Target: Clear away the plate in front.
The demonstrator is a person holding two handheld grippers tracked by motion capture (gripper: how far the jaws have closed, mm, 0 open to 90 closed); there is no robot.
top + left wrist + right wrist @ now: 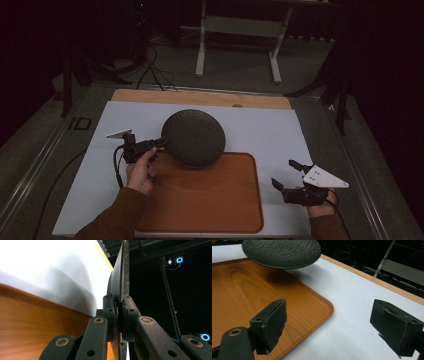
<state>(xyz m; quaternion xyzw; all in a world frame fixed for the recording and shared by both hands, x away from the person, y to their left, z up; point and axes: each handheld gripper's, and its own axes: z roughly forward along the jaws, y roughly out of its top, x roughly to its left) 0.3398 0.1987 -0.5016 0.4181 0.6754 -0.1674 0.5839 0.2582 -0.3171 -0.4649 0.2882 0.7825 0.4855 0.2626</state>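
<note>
A round, dark, rough-textured plate [194,137] hangs above the far edge of the wooden tray [210,200], held by its left rim in my left gripper [161,144]. In the left gripper view the jaws are clamped on the plate's thin edge [124,277], with the gripper [119,312] shut on it. The plate [282,252] floats over the tray [244,290] in the right gripper view and casts a shadow on it. My right gripper [286,174] stands open at the tray's right side, over the white mat, its jaws [329,325] wide apart with nothing between them.
The tray lies on a white mat [280,135] that covers a wooden tabletop [200,97]. Beyond the table stand a white desk frame [237,30] and cables on a grey floor. Dark stands flank the table on both sides.
</note>
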